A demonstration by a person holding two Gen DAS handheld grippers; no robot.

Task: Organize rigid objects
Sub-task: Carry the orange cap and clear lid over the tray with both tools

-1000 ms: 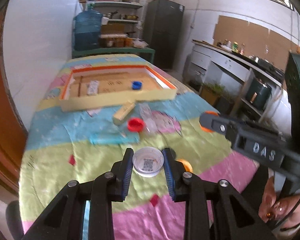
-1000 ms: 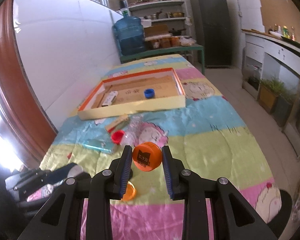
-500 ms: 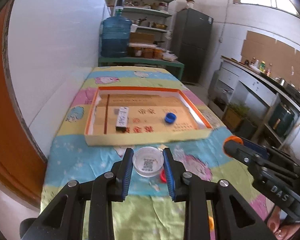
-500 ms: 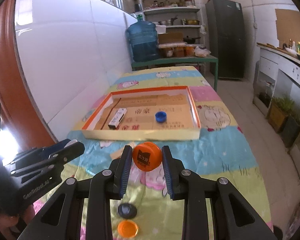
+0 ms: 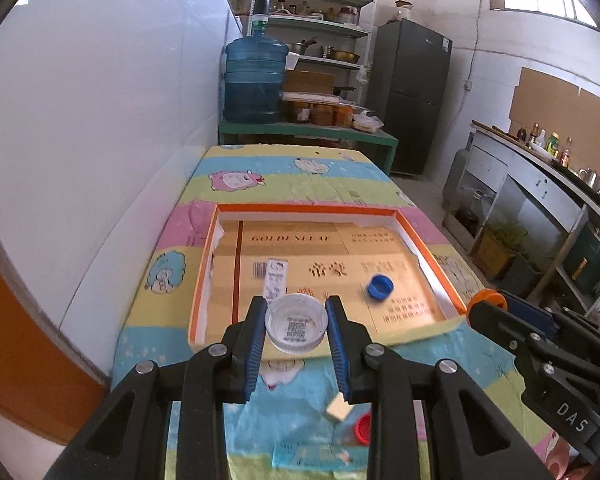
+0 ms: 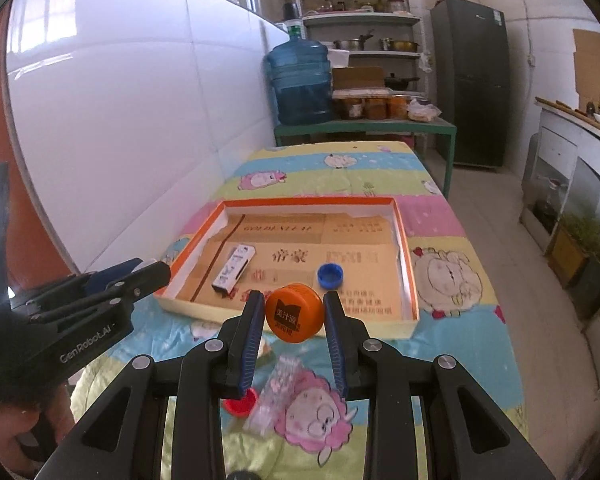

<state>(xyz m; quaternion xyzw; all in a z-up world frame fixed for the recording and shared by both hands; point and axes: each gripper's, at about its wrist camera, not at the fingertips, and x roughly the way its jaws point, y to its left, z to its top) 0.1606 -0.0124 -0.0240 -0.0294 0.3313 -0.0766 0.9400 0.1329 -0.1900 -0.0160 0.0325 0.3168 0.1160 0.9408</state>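
The left tool [image 5: 296, 330] is closed on a clear plastic lid [image 5: 296, 328], open side facing the camera with a QR label visible inside; both blue pads touch its rim, and it sits at lower centre of the left wrist frame, in front of the near wall of the orange-rimmed cardboard tray [image 5: 428, 246]. The right tool [image 6: 295, 316] is clamped on an orange bottle cap [image 6: 295, 313] with dark printing on its top, held at lower centre of the right wrist frame, over the tray's near edge. Inside the tray [image 6: 404, 248], a blue bottle cap [image 6: 330, 276] lies right of centre and a small white and blue carton [image 6: 234, 266] lies left of centre, the two well apart. On the surface [image 6: 480, 344], covered by a striped cartoon cloth, a red cap [image 6: 240, 402] and a crumpled clear wrapper [image 6: 274, 394] lie just beside each other at the bottom of the frame. In the left wrist frame a small tan block [image 5: 340, 408] lies near the red cap [image 5: 363, 430] at lower right of centre.
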